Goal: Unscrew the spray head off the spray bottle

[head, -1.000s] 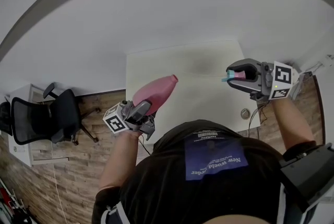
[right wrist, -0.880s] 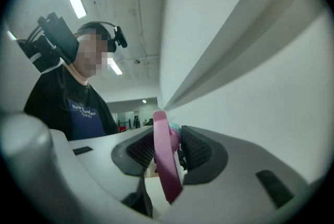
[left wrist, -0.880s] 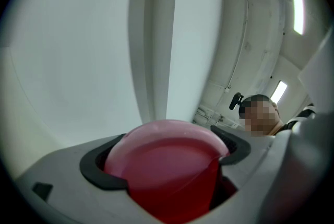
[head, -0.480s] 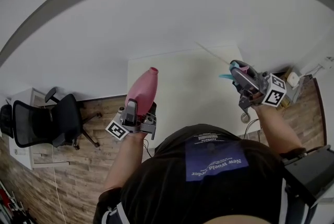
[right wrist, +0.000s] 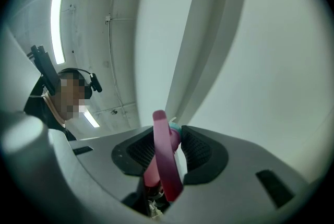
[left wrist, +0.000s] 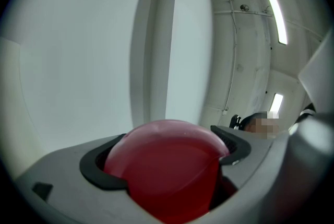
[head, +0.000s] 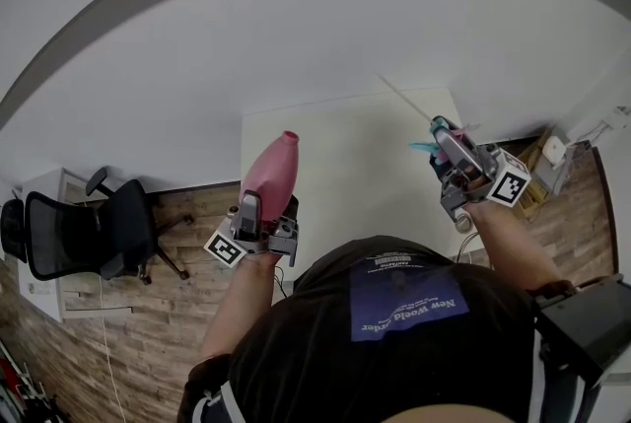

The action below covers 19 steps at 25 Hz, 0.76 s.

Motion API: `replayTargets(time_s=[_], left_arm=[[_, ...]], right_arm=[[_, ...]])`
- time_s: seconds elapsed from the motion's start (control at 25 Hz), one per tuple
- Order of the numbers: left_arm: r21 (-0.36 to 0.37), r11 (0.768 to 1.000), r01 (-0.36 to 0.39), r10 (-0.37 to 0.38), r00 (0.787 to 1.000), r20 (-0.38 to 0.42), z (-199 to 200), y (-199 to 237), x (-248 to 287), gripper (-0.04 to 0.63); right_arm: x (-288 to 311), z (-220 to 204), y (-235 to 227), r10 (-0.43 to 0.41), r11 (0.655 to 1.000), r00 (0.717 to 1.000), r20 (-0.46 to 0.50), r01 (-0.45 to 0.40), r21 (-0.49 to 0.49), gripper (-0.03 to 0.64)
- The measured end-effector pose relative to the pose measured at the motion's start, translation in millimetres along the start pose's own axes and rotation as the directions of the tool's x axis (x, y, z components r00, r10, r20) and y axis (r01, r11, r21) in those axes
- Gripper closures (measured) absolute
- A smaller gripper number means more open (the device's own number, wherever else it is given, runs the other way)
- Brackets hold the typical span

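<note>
Just ahead of the person's black shirt (head: pixel 325 352), the 2 grippers are held well apart above a white table (head: pixel 355 184). The left gripper (head: pixel 267 207) is clamped on the pink spray bottle (head: pixel 273 170), whose uncapped neck points up and away. The right gripper (head: pixel 446 143) is closed on the spray head (head: pixel 439 129), off the bottle, its thin dip tube (head: pixel 402 100) jutting beyond. Farther left, a black office chair (head: pixel 84 229) stands on the wood floor (head: pixel 148 313).

Left of centre in the head view, the spray bottle (head: pixel 272 170) stands in the left gripper (head: pixel 266 212) over the left edge of the table (head: pixel 360 170). The spray head (head: pixel 438 129) sits in the right gripper (head: pixel 449 150) at right, well apart. An office chair (head: pixel 94 232) stands far left on the floor (head: pixel 148 313).
</note>
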<state>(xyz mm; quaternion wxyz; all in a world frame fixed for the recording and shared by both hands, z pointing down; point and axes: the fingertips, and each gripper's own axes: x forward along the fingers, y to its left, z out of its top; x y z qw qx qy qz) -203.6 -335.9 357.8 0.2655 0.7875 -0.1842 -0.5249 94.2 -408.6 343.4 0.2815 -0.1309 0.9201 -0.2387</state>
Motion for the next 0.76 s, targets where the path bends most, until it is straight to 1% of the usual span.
replayTargets(time_s=[0.16,0.32,0.76], left_arm=[[-0.003,1.0,0.002,-0.002,1.0,0.003,-1.0,-0.4,3.6,0.089],[-0.001,1.0,0.007,-0.007,1.0,0.005,2.6,-3.9,5.8,0.089],[0.003,1.0,0.003,-0.003,1.0,0.001,-0.6,-2.5,6.2,0.089]], right_arm=[[1.6,1.2,1.7,0.001,1.0,1.0,-0.01,-0.001,-0.008,0.488],[2.0,0.7,4.9,0.014,1.0,1.0,-0.008,-0.014,0.012,0.488],[2.2,-0.3,3.7,-0.005,1.0,1.0,-0.013,0.006,0.008,0.488]])
